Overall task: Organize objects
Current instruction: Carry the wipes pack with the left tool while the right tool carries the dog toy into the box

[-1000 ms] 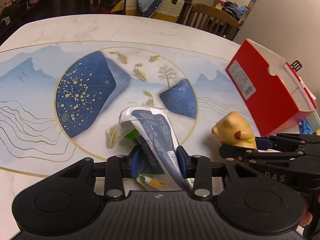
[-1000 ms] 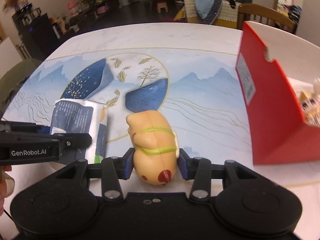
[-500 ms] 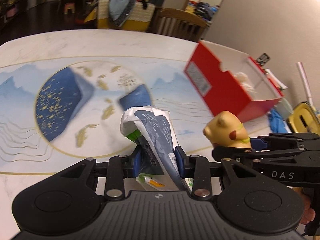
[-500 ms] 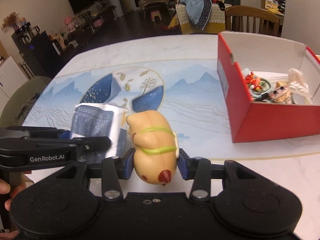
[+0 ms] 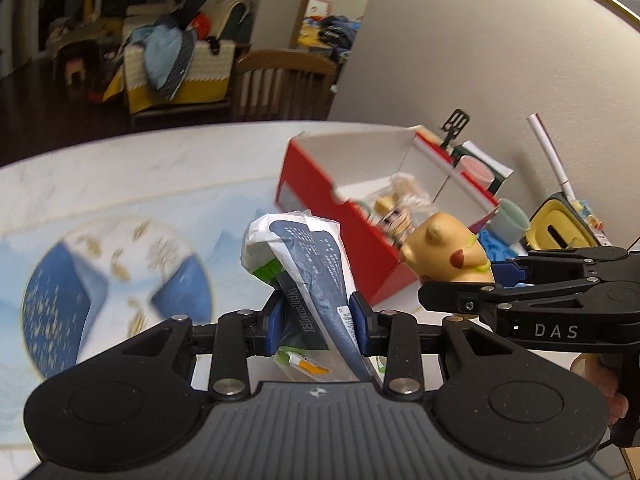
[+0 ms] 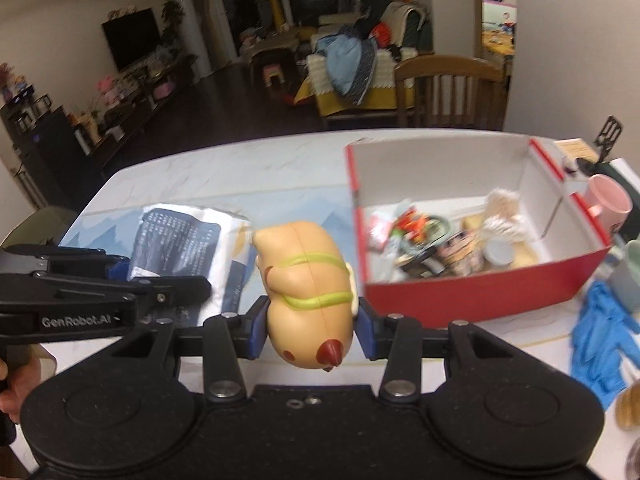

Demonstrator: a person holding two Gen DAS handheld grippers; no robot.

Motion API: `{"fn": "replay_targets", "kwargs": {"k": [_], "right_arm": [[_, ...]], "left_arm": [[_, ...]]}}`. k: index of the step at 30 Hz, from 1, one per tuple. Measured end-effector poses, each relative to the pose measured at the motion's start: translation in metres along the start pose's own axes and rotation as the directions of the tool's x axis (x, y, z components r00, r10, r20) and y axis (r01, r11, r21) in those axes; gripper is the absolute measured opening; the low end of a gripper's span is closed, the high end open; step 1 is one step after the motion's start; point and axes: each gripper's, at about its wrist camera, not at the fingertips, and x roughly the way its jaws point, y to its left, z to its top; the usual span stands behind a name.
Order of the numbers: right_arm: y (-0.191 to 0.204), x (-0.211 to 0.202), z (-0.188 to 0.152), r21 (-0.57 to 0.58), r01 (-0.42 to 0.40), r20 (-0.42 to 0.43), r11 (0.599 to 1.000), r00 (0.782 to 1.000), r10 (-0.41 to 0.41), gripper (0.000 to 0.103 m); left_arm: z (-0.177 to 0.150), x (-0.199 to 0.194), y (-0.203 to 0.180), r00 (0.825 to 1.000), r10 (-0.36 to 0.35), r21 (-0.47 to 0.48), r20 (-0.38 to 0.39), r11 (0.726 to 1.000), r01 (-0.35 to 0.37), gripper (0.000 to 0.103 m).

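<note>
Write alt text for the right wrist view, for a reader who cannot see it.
The right gripper holds a tan toy animal above a white table, facing an open red box of small odds and ends. At left, the left gripper grips a blue and white packet; blue gloves lie at right.

The left claw (image 5: 316, 322) pinches a crumpled white and dark blue packet (image 5: 308, 256) between its blue pads (image 5: 273, 326), holding it up above the bench (image 5: 132, 184). Just to its right, the right claw (image 5: 464, 280) grips a tan toy animal (image 5: 444, 250) with a red spot and a green band. Beyond both stands an open red box (image 5: 344, 236) with white inner walls and small items lying inside. A pink cup (image 5: 476, 170) and a pale green cup (image 5: 512, 220) sit beside the box, with something blue (image 5: 494, 242) near them. A wooden chair (image 5: 280, 84) stands behind the bench.
</note>
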Motion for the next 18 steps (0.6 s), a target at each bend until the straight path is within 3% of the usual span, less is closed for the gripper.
{"fn": "replay_targets", "kwargs": {"k": [9,18], "right_arm": [[-0.059,-0.003,0.028,0.037,0.110,0.058,0.993,0.992,-0.112,0.043],[-0.122,0.023,0.060,0.068,0.198,0.063,0.978,0.977,-0.203,0.043]], "left_arm": [[0.047,0.033,-0.039,0.999,-0.034,0.081,0.006,0.996,0.034,0.034],[0.085,0.081,-0.078,1.000,-0.019,0.153,0.012,0.988,0.017,0.034]]}}
